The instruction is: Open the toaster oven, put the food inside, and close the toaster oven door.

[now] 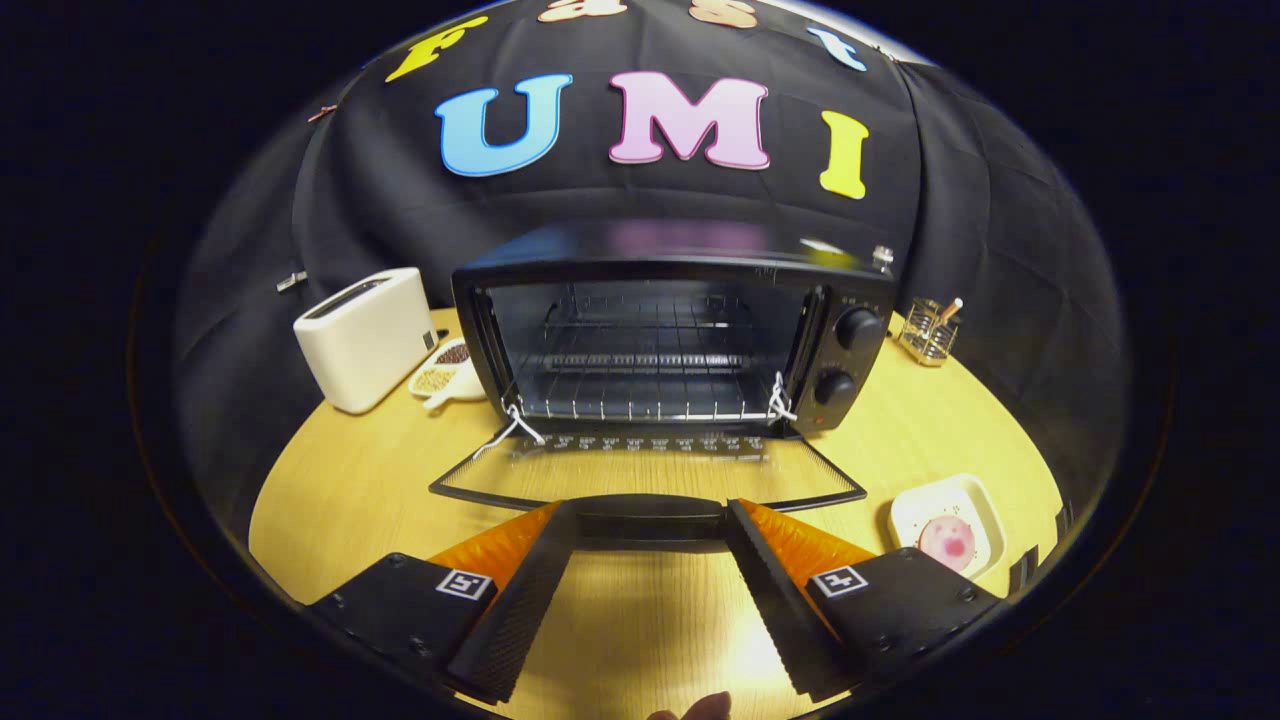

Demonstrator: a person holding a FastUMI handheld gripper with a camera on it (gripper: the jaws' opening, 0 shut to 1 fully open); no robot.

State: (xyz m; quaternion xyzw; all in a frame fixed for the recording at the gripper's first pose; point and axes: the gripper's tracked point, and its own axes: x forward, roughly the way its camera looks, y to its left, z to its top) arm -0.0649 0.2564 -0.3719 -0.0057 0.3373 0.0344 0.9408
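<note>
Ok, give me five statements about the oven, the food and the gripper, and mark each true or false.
1. The toaster oven door is folded down open. True.
2. The pink food lies on the oven's wire rack. False: it is on a small white plate on the table, beside the door.
3. The gripper is open, its fingers either side of the door's handle. True.
4. A white toaster stands beside the oven. True.
5. The oven has four knobs. False: two show.
</note>
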